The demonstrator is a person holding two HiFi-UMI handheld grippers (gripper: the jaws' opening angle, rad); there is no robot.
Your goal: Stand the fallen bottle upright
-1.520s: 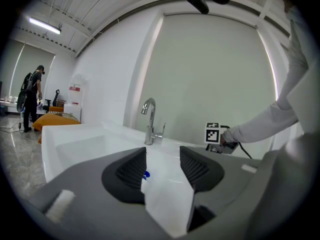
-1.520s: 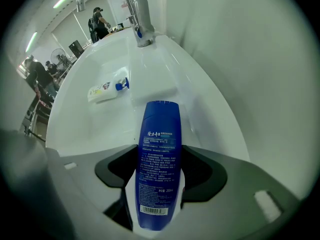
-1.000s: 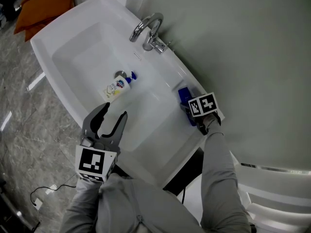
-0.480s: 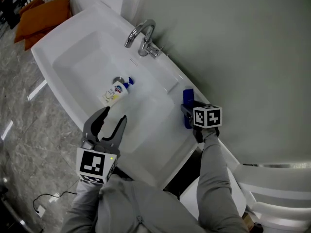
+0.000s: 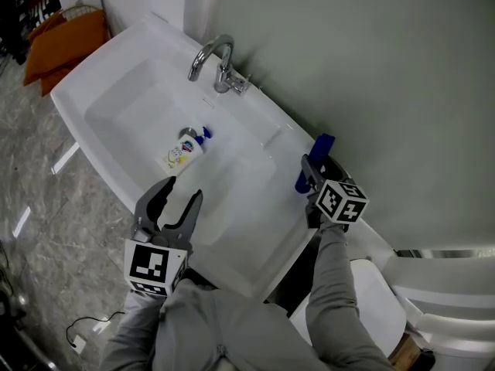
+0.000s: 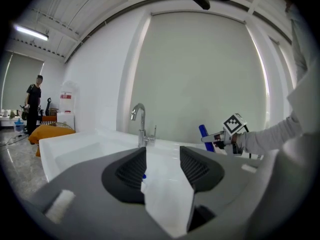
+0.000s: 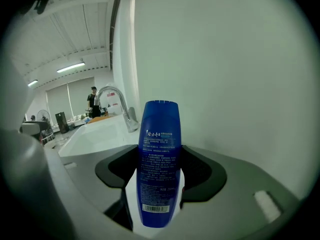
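Nearest, the left gripper (image 5: pixel 179 193) is held near the front rim of the sink (image 5: pixel 255 207). Its fingers (image 6: pixel 131 171) are seen apart w/ nothing between them; only white basin shows through the gap.

To the right, the right gripper (image 7: pixel 159 176) is closed on the blue bottle (image 7: pixel 159 134). Its fingers (image 7: pixel 200 173) are pressed on the two narrow edges, approx. at the lower-mid body, w/ the label face toward the camera and the barcode end lowest. In the head view the bottle is seen over the sink's back ledge, close to the wall, leaning and not yet upright. Whether its lower end touches the ledge cannot be told.

Handling, as judged:
- **Stiffness:** a stiff plastic shell w/ some give if squeezed hard, so moderate pressure is advised.
- **Surface:** the skin is glossy, prob. slippery, esp. beside a basin.
- **Weight:** the fill level is hidden by the opaque wall, so weight cannot be read; light to moderate is assumed.
- **Grip point:** the body is tall and flattened, so likely tippy. A hold near mid-height, as now, is judged sound, w/ the standing end kept free to be set flat.

Further off, a white bottle (image 5: pixel 184 149) w/ a blue cap is seen lying on its side in the basin, by the drain. Beyond it the tap (image 5: pixel 213 62) is mounted on the back ledge.
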